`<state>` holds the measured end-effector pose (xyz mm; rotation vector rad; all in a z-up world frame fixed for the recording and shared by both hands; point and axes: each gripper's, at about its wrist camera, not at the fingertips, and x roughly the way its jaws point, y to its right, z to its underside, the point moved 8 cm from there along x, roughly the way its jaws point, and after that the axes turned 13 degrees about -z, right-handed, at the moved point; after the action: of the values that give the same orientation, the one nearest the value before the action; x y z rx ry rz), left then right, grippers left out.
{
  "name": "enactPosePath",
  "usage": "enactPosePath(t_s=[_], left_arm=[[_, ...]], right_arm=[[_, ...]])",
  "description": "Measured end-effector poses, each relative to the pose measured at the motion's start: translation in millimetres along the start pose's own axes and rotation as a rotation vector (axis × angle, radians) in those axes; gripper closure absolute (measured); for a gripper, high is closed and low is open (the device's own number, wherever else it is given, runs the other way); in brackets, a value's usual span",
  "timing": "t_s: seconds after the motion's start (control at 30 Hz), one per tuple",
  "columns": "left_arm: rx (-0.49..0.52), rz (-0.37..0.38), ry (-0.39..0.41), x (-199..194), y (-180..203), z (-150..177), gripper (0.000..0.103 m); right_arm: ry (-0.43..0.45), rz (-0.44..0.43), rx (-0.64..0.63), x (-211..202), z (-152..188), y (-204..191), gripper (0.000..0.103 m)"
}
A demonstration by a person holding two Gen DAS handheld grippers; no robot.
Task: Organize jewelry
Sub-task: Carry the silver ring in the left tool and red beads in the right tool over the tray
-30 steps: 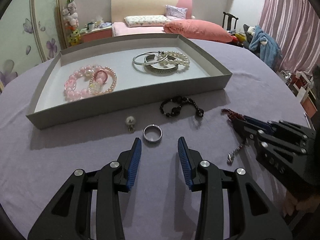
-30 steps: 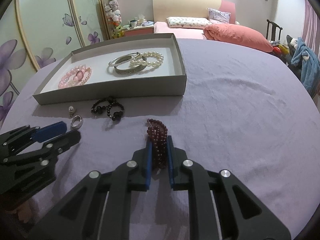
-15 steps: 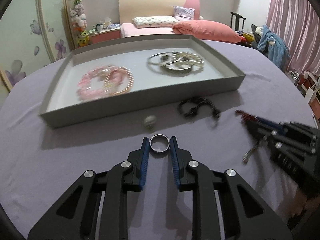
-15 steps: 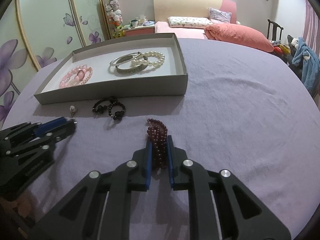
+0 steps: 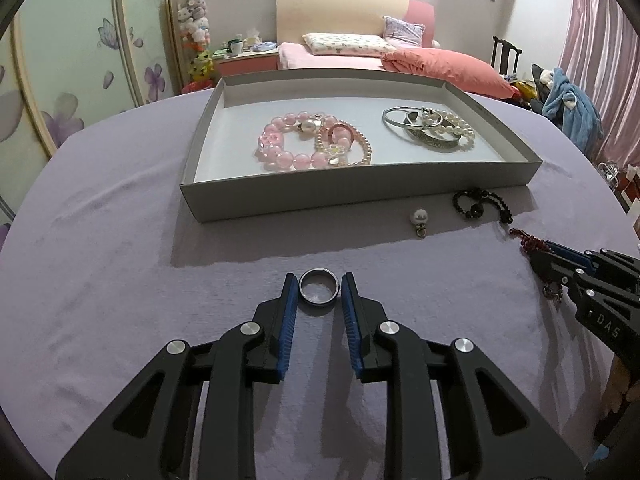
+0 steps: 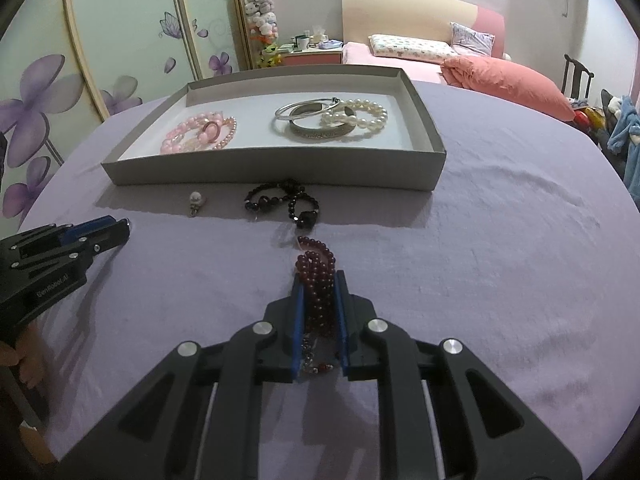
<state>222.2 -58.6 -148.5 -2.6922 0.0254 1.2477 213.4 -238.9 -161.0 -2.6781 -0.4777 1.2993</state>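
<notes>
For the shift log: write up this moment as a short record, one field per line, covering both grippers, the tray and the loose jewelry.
left gripper: shut on the silver ring, over the purple cloth
right gripper: shut on the dark red bead bracelet
grey tray: holds pink bead bracelets, silver bangles, white pearl bracelet
loose on the cloth: pearl pendant, black bead bracelet, both just in front of the tray
</notes>
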Motion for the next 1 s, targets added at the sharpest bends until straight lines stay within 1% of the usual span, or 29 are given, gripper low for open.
enactPosePath(t_s=[0.1,0.37,0.5,0.6,0.63,0.8,0.9,1.0], left_arm=[[0.0,0.001,0.0,0.7,-2.6,0.5,0.079],[0.022,-0.029,0.002,1.2,-1.5,0.0,0.08],[-0.006,-0.024,0.001,0.1,-5.9,1.1,0.081],[-0.037,-0.025,-0.004,-1.3,-10.6,2.4,0.081],[-0.048,-0.025,-0.004,-2.3,-13.5,3.8,0.081],[-0.084,-0.032,0.019,-9.9,-24.1,5.4,0.081],[-0.103,-0.034,0.053,-18.0,-28.5,2.2,0.081],[-0.122,-0.044,0.113,-31.5,-32.5,-5.0,0.081]], right_arm=[[0.0,-0.001,0.0,-0.2,0.2,0.6,0.088],[0.0,0.0,0.0,0.0,0.2,0.4,0.088],[0.006,-0.003,0.013,-1.3,0.4,2.6,0.09],[0.023,-0.033,0.045,-3.9,1.1,3.4,0.092],[0.036,-0.048,0.056,-6.6,0.4,3.1,0.094],[0.107,-0.084,0.071,-22.2,-10.0,-4.7,0.095],[0.161,-0.111,0.066,-34.2,-19.4,-14.5,0.095],[0.228,-0.139,0.051,-50.8,-31.2,-25.8,0.095]])
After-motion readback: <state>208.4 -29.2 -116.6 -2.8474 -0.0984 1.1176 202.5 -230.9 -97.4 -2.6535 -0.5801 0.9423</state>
